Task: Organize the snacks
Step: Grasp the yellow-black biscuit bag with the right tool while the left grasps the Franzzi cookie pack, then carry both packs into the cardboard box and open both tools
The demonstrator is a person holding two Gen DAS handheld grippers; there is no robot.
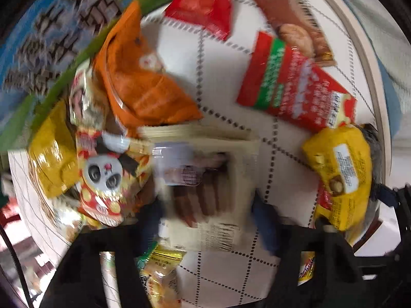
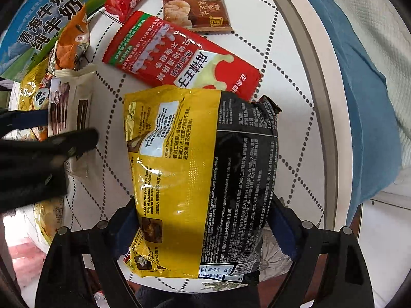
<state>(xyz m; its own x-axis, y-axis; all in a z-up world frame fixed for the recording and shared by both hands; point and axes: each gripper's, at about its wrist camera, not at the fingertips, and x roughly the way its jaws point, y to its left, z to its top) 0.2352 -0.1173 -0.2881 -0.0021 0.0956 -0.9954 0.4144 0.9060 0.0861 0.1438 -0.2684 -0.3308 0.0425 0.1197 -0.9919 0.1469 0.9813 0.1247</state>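
The round table [image 2: 318,59], white with a dotted grid, carries the snacks, and the milk carton [image 2: 38,20] lies at its eleven o'clock edge with a heap of small packets beside it.

The yellow and black noodle bag [image 2: 205,174] sits at the centre of the right view, squeezed at its lower end between the fingers of the right tongs [image 2: 205,220], which are closed only as far as the bag's width. Judging by the pile, it should travel toward nine o'clock, held level so it clears the long red packet [image 2: 179,54] touching its top.

The cream wafer packet [image 1: 205,179] is pinched across its width by the left tongs [image 1: 205,220]. That view is blurred; steady it first, I think.
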